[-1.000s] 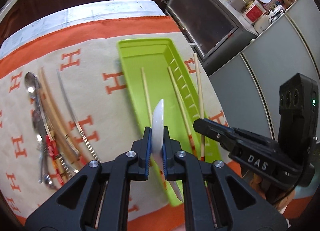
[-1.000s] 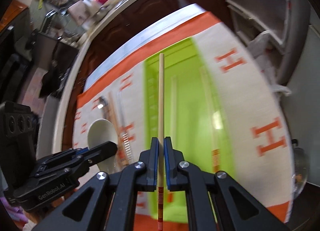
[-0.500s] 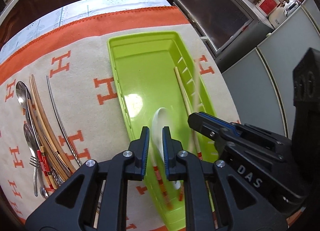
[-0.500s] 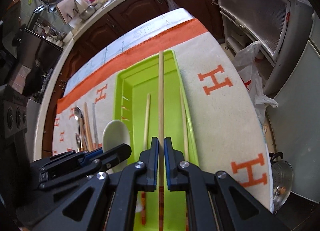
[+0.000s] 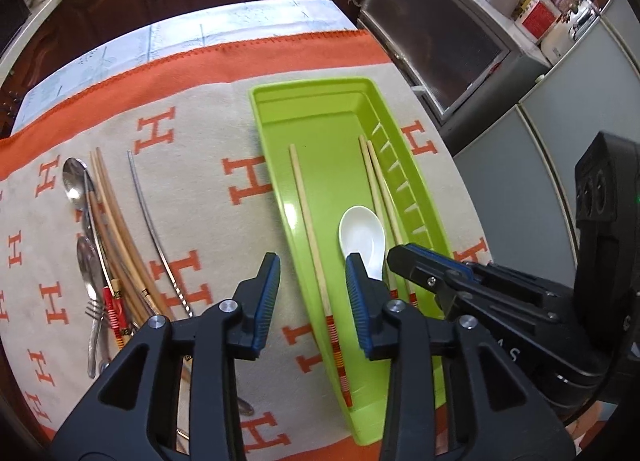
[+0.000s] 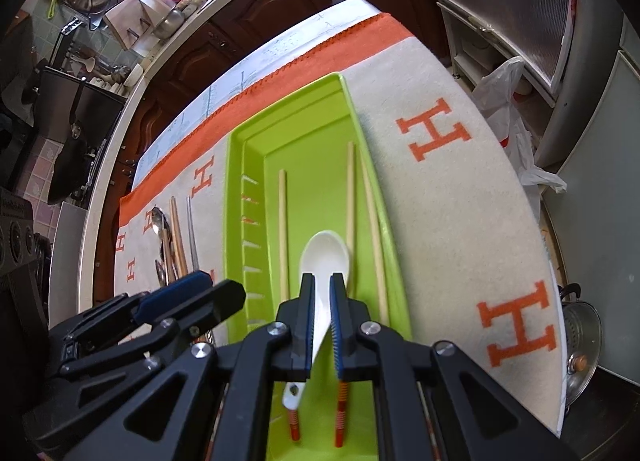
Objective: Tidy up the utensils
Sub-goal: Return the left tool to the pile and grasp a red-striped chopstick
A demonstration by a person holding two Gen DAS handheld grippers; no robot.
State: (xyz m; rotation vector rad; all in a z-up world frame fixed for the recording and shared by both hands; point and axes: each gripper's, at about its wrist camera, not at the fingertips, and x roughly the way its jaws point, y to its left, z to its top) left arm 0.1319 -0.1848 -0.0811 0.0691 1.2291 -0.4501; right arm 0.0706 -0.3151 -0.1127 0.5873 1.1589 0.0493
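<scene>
Utensils [image 5: 362, 235] loose in green tray [image 5: 316, 99]

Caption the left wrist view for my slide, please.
Open left tongs hover over a white spoon and chopsticks in a green tray.

A green tray [image 5: 320, 101] lies lengthwise on the tabletop [image 5: 192, 189] and serves as the landmark. Its far half is bare floor, open from above. Its near half is crowded: a white spoon [image 5: 362, 237] lies in the middle, one chopstick [image 5: 310, 245] runs along the left of the spoon, and two more chopsticks [image 5: 378, 189] lie against the ribbed right wall. The right gripper [image 5: 394, 257] hangs over the tray's near right corner, blocking that side. Left of the tray a wide strip of cloth is clear. Farther left, a pile of loose utensils [image 5: 104, 245] fills the cloth.
</scene>
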